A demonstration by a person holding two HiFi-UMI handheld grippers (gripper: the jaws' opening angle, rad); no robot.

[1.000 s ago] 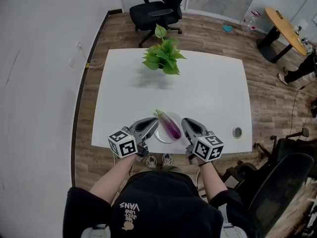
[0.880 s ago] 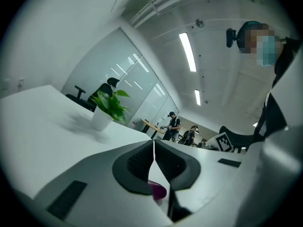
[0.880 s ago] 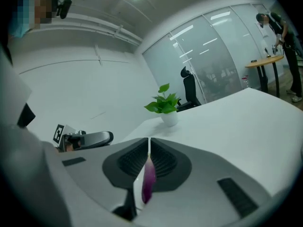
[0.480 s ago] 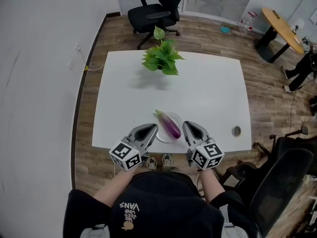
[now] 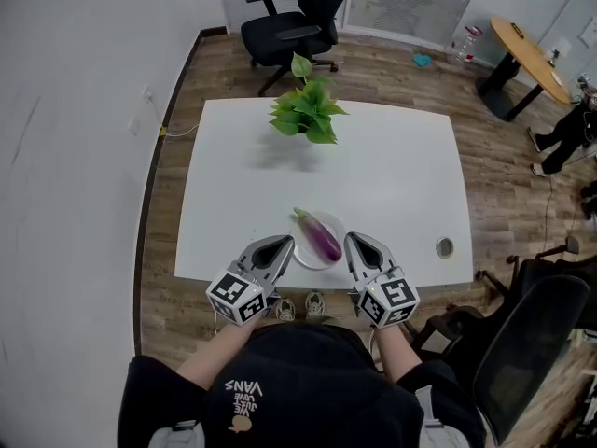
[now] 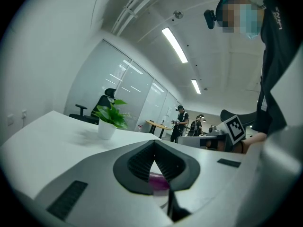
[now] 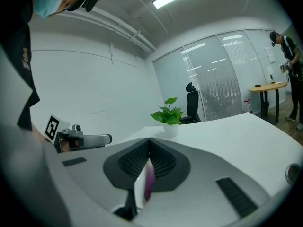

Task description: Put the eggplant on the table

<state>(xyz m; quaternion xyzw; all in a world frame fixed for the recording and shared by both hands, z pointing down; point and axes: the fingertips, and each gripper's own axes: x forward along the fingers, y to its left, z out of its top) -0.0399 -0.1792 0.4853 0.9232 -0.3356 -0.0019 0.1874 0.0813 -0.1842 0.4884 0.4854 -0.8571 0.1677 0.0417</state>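
A purple eggplant (image 5: 321,235) with a green stem lies on a small white plate (image 5: 305,255) near the front edge of the white table (image 5: 392,175). My left gripper (image 5: 283,242) sits just left of the plate and my right gripper (image 5: 355,239) just right of it, both at the table's edge. Neither touches the eggplant. In the left gripper view the jaws (image 6: 154,142) meet at their tips, with the eggplant (image 6: 158,181) seen through the gap below. In the right gripper view the jaws (image 7: 149,140) are also shut, and the eggplant (image 7: 149,181) and plate rim (image 7: 140,192) show beyond them.
A potted green plant (image 5: 306,108) stands at the table's far side. A cable hole (image 5: 444,246) is at the front right corner. A black office chair (image 5: 298,21) is behind the table, more chairs (image 5: 532,343) at right, and a round wooden table (image 5: 527,49) far right.
Both grippers have drawn back a little toward the person and the table's front edge. The eggplant and plate have not moved.
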